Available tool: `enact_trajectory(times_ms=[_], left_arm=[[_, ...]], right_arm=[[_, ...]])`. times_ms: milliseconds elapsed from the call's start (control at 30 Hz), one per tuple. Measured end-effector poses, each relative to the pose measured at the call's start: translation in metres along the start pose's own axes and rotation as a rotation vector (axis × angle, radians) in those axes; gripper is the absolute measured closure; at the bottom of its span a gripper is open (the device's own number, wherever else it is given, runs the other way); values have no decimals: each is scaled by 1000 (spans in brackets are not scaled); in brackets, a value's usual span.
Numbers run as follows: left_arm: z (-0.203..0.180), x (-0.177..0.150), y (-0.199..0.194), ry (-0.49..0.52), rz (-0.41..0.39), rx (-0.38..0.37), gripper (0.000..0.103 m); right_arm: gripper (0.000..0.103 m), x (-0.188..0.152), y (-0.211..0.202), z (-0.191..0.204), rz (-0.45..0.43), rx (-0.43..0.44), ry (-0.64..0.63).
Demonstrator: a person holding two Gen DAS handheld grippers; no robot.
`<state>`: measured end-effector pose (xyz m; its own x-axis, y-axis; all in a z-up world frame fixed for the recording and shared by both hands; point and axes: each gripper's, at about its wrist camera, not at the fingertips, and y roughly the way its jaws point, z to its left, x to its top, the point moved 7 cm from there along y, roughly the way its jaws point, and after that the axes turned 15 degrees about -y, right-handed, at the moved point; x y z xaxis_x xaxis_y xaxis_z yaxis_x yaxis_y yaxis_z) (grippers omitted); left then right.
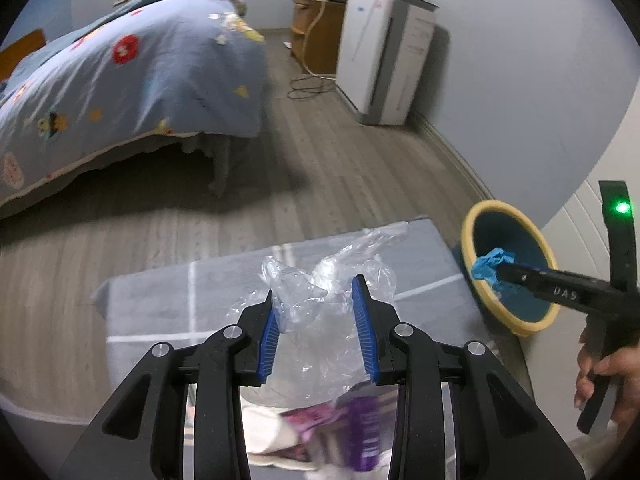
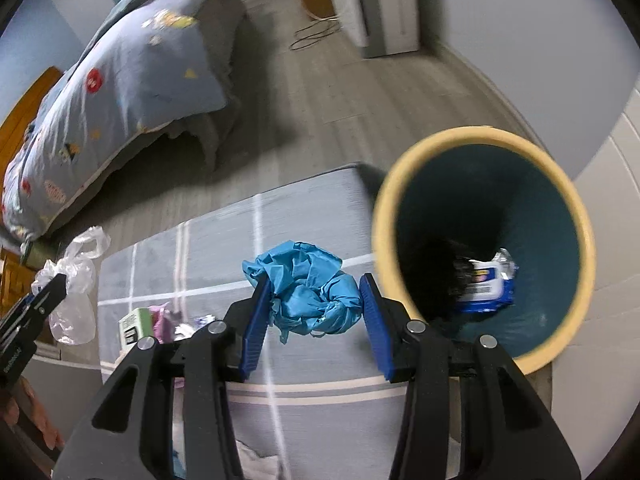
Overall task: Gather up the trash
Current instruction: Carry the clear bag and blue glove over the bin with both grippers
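My left gripper (image 1: 314,286) is shut on a crumpled clear plastic bag (image 1: 320,320), held up over the grey rug (image 1: 160,300). My right gripper (image 2: 315,280) is shut on a crumpled blue wad (image 2: 308,292), hanging just left of the yellow-rimmed teal bin (image 2: 384,208). A blue-and-white packet (image 2: 486,286) lies at the bin's bottom. In the left wrist view the right gripper (image 1: 500,272) holds the blue wad (image 1: 490,266) at the bin's rim (image 1: 466,236). The right wrist view shows the left gripper (image 2: 56,280) with the plastic bag (image 2: 76,280) at the far left.
A green-and-white box (image 2: 134,322) and a purple wrapper (image 1: 364,428) lie on the rug. A bed with a blue quilt (image 1: 120,80) stands beyond it on the wooden floor. A white appliance (image 1: 384,60), a wooden cabinet (image 1: 316,36) and a loose cable (image 1: 308,88) are along the far wall.
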<state>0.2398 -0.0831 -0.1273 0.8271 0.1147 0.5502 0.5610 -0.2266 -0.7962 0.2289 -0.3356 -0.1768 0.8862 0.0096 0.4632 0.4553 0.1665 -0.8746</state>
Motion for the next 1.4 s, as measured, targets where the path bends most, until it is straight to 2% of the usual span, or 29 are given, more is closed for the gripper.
enact_trajectory(times_ms=[367,733,1067,1200,1333,1400], left_arm=[[-57,-8,33,55,41,-41,68],[-128,-25,61,125,73,-130,68],[-189,-38,76,234,30,-235,68],[-209,-45,82,313,26,-259,68],[-225,-46,93,281,55,-310,68],[-235,-48,103,289,68,-311,68]], right_arm=[[59,-14,-12,-59,1,-53,69],[59,-37,-23,-121,7,-118,140],[59,-57,-32,-175,3,-175,217],[59,-62,-36,-190,11,-196,243],[59,-62,-37,-200,3,-201,278],[59,-65,-36,-201,11,-213,275]])
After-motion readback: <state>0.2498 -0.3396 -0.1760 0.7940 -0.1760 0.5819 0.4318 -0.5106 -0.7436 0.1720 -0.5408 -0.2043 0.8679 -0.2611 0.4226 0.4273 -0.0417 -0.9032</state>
